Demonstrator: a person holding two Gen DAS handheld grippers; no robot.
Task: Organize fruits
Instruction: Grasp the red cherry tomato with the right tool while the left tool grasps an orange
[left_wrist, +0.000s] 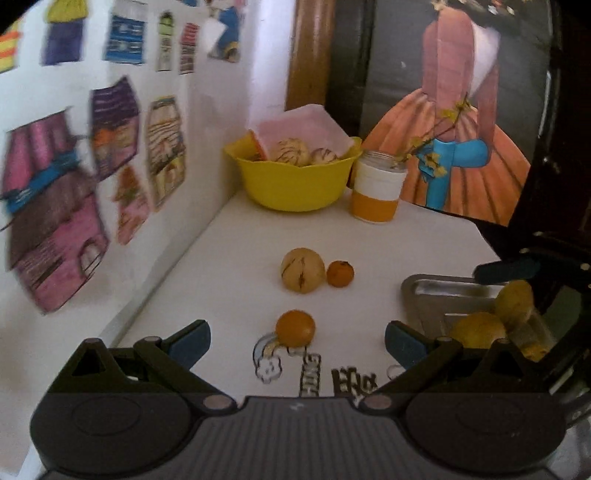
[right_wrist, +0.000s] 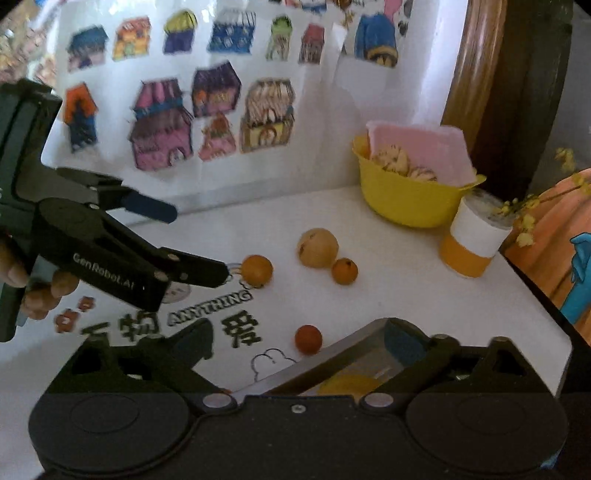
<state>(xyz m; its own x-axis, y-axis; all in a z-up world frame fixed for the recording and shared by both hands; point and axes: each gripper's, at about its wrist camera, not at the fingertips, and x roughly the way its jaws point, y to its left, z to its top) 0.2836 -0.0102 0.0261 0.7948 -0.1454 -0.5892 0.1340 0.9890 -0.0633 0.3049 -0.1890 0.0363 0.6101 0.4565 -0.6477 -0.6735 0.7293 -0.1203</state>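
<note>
Three fruits are seen loose in the middle of the white worktop (left_wrist: 424, 243): an orange fruit (left_wrist: 295, 328) lying nearest the left hand-held gripper (left_wrist: 297, 341), and further back a pale striped fruit (left_wrist: 303, 270) with a small orange fruit (left_wrist: 340, 273) touching its right side. A darker red-orange fruit (right_wrist: 308, 339) is shown in the right wrist view, apart from the others and just beside the corner of a metal tray (right_wrist: 332, 360). Yellow fruits (left_wrist: 480, 328) are held in that tray at the worktop's right edge.

The left hand-held gripper is spread wide with nothing between its blue pads (left_wrist: 188, 341); the orange fruit lies just ahead of the gap, untouched. In the right wrist view the same tool is seen from the side, held by a hand (right_wrist: 40, 291), its tip just beside that fruit.

The right hand-held gripper (right_wrist: 299, 341) is likewise open and empty, poised over the tray.

At the back corner a yellow bowl (left_wrist: 295, 184) is set, with two more striped fruits (left_wrist: 290, 152) and a pink cloth (left_wrist: 295, 123) inside. A white and orange cup (left_wrist: 376, 192) carrying a yellow flower sprig stands just beside it. Coloured house drawings (left_wrist: 122, 129) are fixed to the wall on the left.
</note>
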